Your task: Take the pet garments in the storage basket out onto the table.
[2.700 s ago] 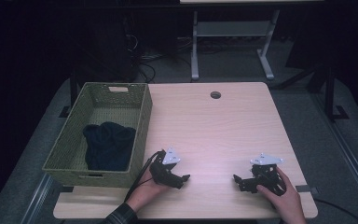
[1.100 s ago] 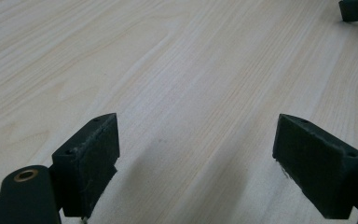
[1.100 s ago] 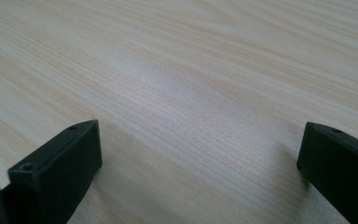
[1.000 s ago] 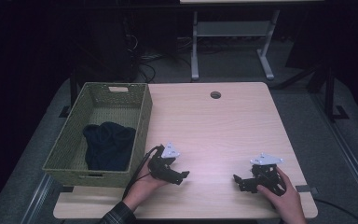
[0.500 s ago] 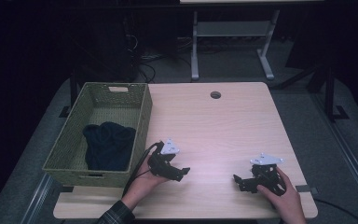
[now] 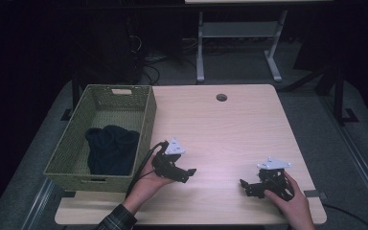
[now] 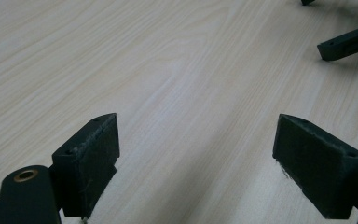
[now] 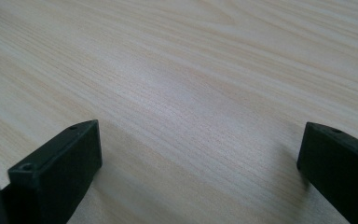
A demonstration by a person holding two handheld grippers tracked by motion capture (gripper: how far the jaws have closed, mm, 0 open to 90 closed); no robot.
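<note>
Resting near the table's [image 6: 249, 124] near edge, both grippers are being held with jaws spread wide, grasping nothing. The left gripper [image 6: 188, 173] is being kept just right of the basket [image 6: 146, 120] holding dark cloth [image 6: 111, 148]; the right gripper [image 6: 246, 186] is being held well apart.

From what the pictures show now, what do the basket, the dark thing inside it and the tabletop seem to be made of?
Basket: apparently woven fibre or plastic, matte green, perforated walls. Dark bundle: soft navy cloth, judging by its rumpled folds. Tabletop: pale wood or wood-look laminate, with a smooth printed-looking grain.
</note>
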